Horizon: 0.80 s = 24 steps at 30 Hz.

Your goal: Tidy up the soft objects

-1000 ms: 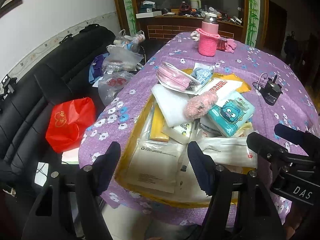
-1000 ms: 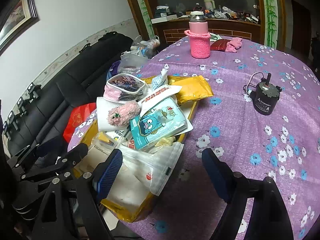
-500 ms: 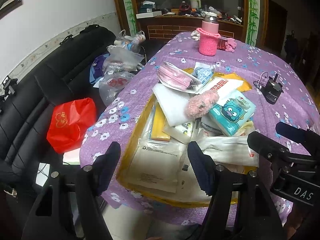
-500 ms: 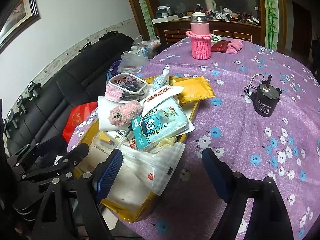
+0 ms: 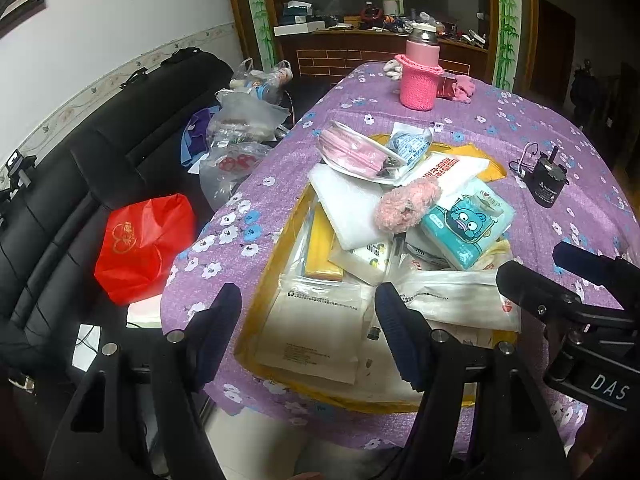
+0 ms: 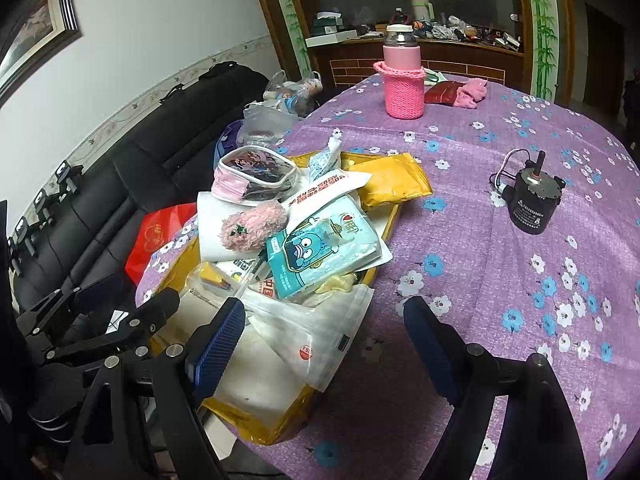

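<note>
Soft packets point(image 5: 360, 264) are found heaped on a yellow mailer bag point(image 6: 394, 184), which lies on the tabletop point(image 6: 500, 280) under a purple flowered cloth. Against the earlier frames no change is noted: the heap is unmoved and both claws are held where they were. A fluffy pink pouch point(image 5: 406, 206) is seen on top of the heap, touching a teal tissue pack point(image 6: 320, 250) beside it. A pink mask pouch point(image 5: 354, 152) rests at the heap's far end.

The left claw point(image 5: 306, 332) is released, nothing between its pads, and hangs over the heap's near end. The right claw point(image 6: 324, 344) is likewise released and empty, beside the heap's right edge.

The heap's near end reaches the tabletop edge. Right of the heap, open cloth is recorded up to a small black motor point(image 6: 534, 200). Beyond the heap a pink-sleeved bottle point(image 6: 404, 80) stands upright, well apart.
</note>
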### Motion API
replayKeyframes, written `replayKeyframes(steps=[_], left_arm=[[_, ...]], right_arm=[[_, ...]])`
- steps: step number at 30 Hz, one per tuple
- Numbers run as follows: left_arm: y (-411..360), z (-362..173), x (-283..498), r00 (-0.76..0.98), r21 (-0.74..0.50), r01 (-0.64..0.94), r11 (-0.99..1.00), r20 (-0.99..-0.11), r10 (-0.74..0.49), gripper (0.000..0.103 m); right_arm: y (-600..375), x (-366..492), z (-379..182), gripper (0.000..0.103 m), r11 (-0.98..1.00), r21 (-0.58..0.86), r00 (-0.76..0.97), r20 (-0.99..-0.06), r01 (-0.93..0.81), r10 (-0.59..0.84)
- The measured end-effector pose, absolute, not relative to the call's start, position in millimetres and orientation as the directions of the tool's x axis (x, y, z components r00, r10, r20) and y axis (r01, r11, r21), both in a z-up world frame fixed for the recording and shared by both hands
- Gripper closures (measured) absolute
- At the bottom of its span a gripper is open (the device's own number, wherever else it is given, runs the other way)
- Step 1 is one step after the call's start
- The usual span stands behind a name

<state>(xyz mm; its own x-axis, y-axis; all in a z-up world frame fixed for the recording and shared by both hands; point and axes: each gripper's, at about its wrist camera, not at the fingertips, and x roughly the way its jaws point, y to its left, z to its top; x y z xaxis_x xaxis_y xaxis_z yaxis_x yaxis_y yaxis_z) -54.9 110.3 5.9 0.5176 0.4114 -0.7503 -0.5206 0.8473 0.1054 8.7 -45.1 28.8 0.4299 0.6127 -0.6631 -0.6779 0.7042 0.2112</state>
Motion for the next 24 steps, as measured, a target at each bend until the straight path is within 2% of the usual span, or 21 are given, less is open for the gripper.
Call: replayKeyframes(steps=[24], left_arm=[[111.3, 4.5, -58.0, 0.511, 0.104, -0.524, 0.845, -0.755, 0.410, 0.034]], right_arm=[[-42.3, 7.6, 27.3, 0.020, 0.700, 0.203, 0.426, -0.668, -0.685, 0.610]])
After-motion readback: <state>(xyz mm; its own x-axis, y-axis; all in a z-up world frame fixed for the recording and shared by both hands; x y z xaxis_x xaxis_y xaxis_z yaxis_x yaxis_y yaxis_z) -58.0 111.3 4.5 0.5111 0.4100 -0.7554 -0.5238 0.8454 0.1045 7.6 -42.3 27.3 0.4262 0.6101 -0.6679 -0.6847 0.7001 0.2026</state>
